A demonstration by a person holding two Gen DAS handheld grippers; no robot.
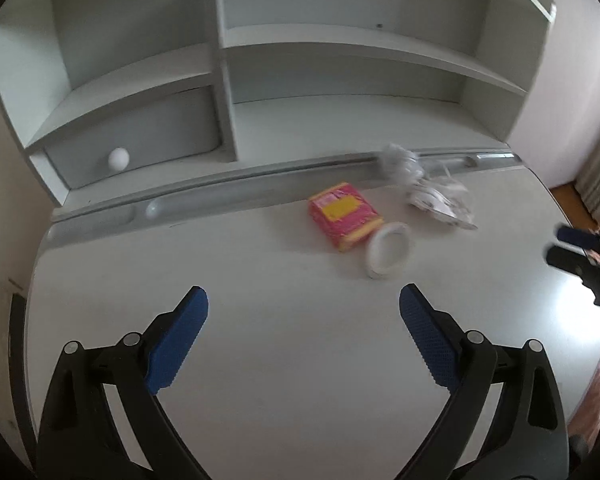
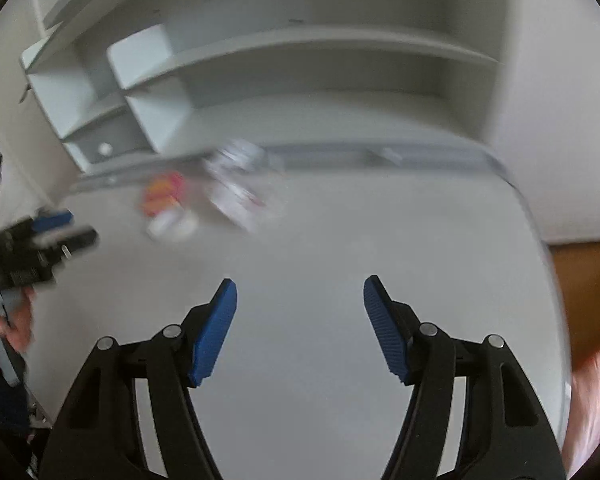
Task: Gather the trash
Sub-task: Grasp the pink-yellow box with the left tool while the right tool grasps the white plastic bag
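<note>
On the white desk lie a pink and yellow packet, a white tape roll leaning against it, and crumpled clear plastic wrappers near the back groove. My left gripper is open and empty, above the desk in front of the trash. My right gripper is open and empty over bare desk; it shows at the right edge of the left wrist view. The right wrist view is blurred: packet, tape roll, wrappers, left gripper.
A white shelf unit with a small drawer and round knob stands at the desk's back. A grey pen groove runs along its foot. The desk's curved right edge drops to a wooden floor.
</note>
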